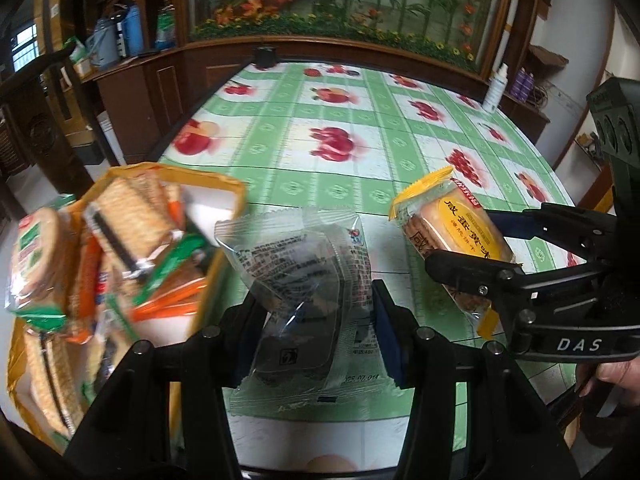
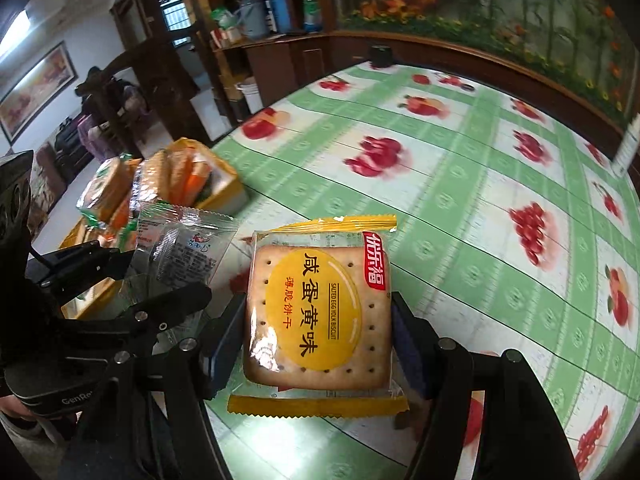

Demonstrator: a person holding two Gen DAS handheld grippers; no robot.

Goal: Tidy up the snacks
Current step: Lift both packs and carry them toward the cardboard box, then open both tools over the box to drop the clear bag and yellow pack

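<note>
My left gripper (image 1: 316,320) is shut on a clear-wrapped dark snack packet (image 1: 304,292) and holds it above the table beside the yellow box (image 1: 224,184). That box is full of several cracker packets (image 1: 124,216). My right gripper (image 2: 318,328) is shut on a yellow salted egg yolk biscuit packet (image 2: 320,312), held above the table. In the left wrist view the right gripper (image 1: 476,240) and its biscuit packet (image 1: 452,220) are at the right. In the right wrist view the left gripper (image 2: 132,276), its clear packet (image 2: 180,248) and the yellow box (image 2: 224,196) are at the left.
The table has a green and white checked cloth with fruit prints (image 1: 336,120). A white bottle (image 1: 494,88) stands at the far right edge. A dark small object (image 1: 264,56) sits at the far edge. Wooden cabinets and a chair (image 2: 132,92) stand to the left.
</note>
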